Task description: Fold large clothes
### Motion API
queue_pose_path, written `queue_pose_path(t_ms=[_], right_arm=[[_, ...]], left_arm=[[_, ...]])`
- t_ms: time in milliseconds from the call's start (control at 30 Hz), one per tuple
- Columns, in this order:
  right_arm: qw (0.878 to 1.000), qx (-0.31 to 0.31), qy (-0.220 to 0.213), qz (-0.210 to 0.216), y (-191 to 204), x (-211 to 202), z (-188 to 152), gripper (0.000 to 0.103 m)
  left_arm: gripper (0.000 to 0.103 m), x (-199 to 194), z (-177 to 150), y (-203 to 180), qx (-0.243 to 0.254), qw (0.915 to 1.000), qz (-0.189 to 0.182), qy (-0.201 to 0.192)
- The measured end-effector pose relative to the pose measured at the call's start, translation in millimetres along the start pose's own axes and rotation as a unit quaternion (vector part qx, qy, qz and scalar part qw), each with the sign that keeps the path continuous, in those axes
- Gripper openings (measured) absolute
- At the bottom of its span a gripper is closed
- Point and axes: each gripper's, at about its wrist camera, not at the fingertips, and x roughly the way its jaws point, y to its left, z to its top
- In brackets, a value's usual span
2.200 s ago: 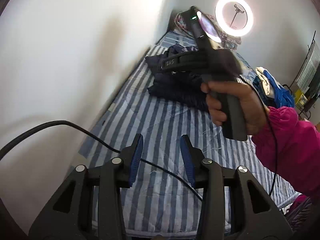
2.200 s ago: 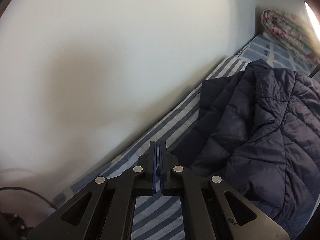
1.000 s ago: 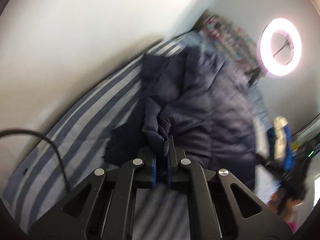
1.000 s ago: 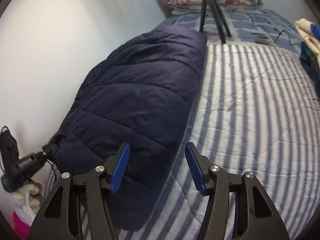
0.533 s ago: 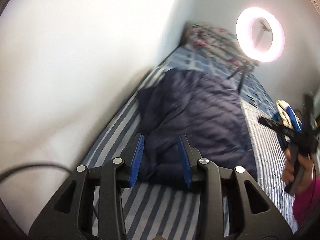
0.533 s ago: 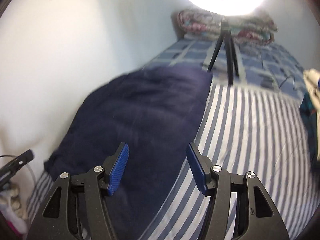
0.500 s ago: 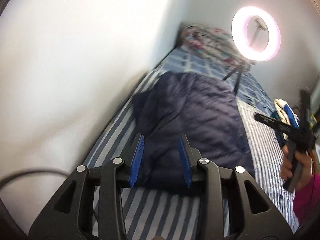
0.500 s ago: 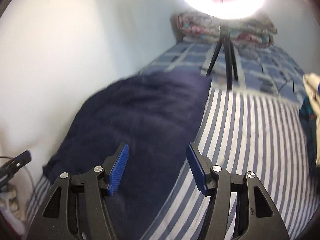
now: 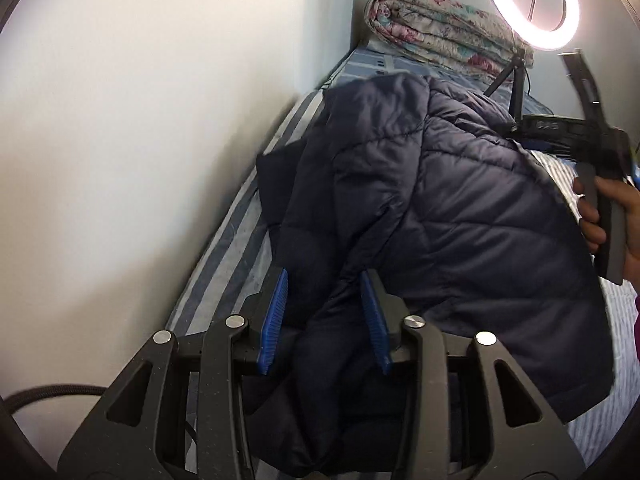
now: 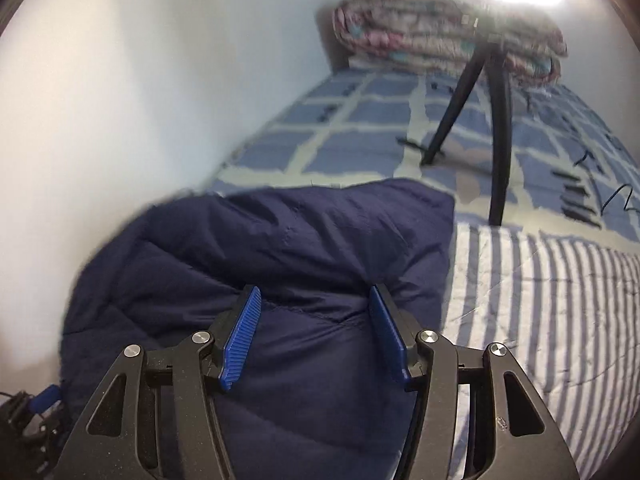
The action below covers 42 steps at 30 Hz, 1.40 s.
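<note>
A dark navy quilted puffer jacket (image 9: 460, 208) lies on the striped bed beside the white wall; it also fills the lower left of the right wrist view (image 10: 280, 264). My left gripper (image 9: 324, 316) is open, its blue pads on either side of a jacket fold near the jacket's near end. My right gripper (image 10: 316, 332) is open just above the jacket's far end, with nothing in it. The right gripper with the hand holding it also shows at the right edge of the left wrist view (image 9: 600, 184).
The striped bed sheet (image 10: 560, 300) runs to the right of the jacket. A ring light (image 9: 530, 0) on a black tripod (image 10: 496, 120) stands on a blue checked blanket (image 10: 360, 132). A folded floral quilt (image 9: 432, 28) lies at the bed's head. The wall (image 9: 140, 120) borders the left.
Both grippers have moved in close to the jacket. The left gripper, shut on the fabric a second ago, is open and now straddles a fold. The right gripper has come down over the far end.
</note>
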Motion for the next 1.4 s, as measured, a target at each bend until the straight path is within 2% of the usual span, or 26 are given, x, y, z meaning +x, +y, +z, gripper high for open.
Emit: queue_pose_path(t_ms=[67,167,267,300,333,367,400,500,533,667,700,767,833,1000,1067,1100,1133,1167,1233,1300,1400], right_arm=[[1.0,-0.016,0.009,-0.008,5.8,6.6,-1.4,0.056],[0.999,-0.033,0.011,-0.009,6.8,-9.2,3.2,0.056],[1.0,-0.002,0.008,0.028,-11.0,-46.0,-7.9,0.059],[0.999,0.013,0.01,0.047,-18.8,-58.4,-16.6,0.066],[0.998,0.023,0.011,0.062,-23.1,-66.8,-25.5,0.075],[0.995,0.041,0.015,0.089,-32.7,-81.4,-43.3,0.078],[0.993,0.052,0.019,0.106,-37.3,-89.2,-56.5,0.081],[0.982,0.096,0.06,0.153,-53.4,-96.2,-100.8,0.081],[0.977,0.112,0.071,0.168,-56.5,-95.1,-111.1,0.081],[0.942,0.187,0.105,0.258,-66.1,-80.1,-155.8,0.081],[0.94,0.189,0.101,0.265,-65.2,-78.9,-161.6,0.081],[0.945,0.172,0.081,0.265,-59.7,-81.7,-165.1,0.081],[0.946,0.163,0.082,0.268,-53.0,-82.0,-166.2,0.083],[0.936,0.149,0.092,0.304,-30.7,-73.4,-160.6,0.083],[0.936,0.136,0.1,0.309,-20.1,-64.2,-155.8,0.081],[0.937,0.131,0.104,0.307,-14.9,-61.1,-154.0,0.075],[0.939,0.127,0.111,0.301,-9.6,-58.7,-152.6,0.066],[0.94,0.125,0.118,0.295,-5.4,-57.4,-151.9,0.062],[0.941,0.126,0.128,0.287,-2.1,-57.3,-149.3,0.041],[0.944,0.119,0.133,0.278,0.2,-61.4,-143.7,0.031],[0.956,0.082,0.138,0.246,12.0,-74.9,-137.2,0.025]], left_arm=[[0.042,2.5,-2.0,0.2,0.001,1.0,-0.001,0.001],[0.042,-2.4,-0.7,3.3,-0.01,0.9999,-0.01,0.002],[0.045,-14.7,5.3,11.2,-0.03,0.999,-0.035,0.0],[0.05,-18.9,8.2,15.2,-0.041,0.9981,-0.046,0.001],[0.062,-22.2,10.5,18.8,-0.051,0.9969,-0.059,0.001],[0.065,-26.6,12.2,21.9,-0.06,0.9953,-0.075,-0.001],[0.065,-29.9,14.2,24.2,-0.065,0.9938,-0.09,0.0],[0.065,-35.1,20.3,23.1,-0.059,0.9904,-0.125,0.012],[0.065,-34.5,23.1,20.2,-0.058,0.99,-0.127,0.016],[0.065,-27.3,25.2,20.5,-0.06,0.9881,-0.136,0.04],[0.065,-24.7,23.9,21.9,-0.061,0.9882,-0.133,0.045],[0.065,-19.5,20.3,25.5,-0.065,0.9885,-0.125,0.053],[0.065,-13.0,17.5,28.0,-0.065,0.9889,-0.118,0.061],[0.065,-0.4,11.7,35.3,-0.072,0.9873,-0.12,0.074],[0.065,3.8,10.5,36.7,-0.076,0.9857,-0.127,0.08],[0.065,6.0,9.4,36.9,-0.077,0.9851,-0.129,0.083],[0.065,7.0,9.1,37.1,-0.078,0.9848,-0.13,0.085],[0.065,8.2,7.9,37.9,-0.082,0.9838,-0.133,0.088],[0.065,8.4,5.7,40.9,-0.09,0.9816,-0.139,0.094],[0.065,5.8,2.1,37.4,-0.089,0.9816,-0.137,0.098],[0.065,-1.8,-6.3,23.9,-0.071,0.9839,-0.127,0.104]])
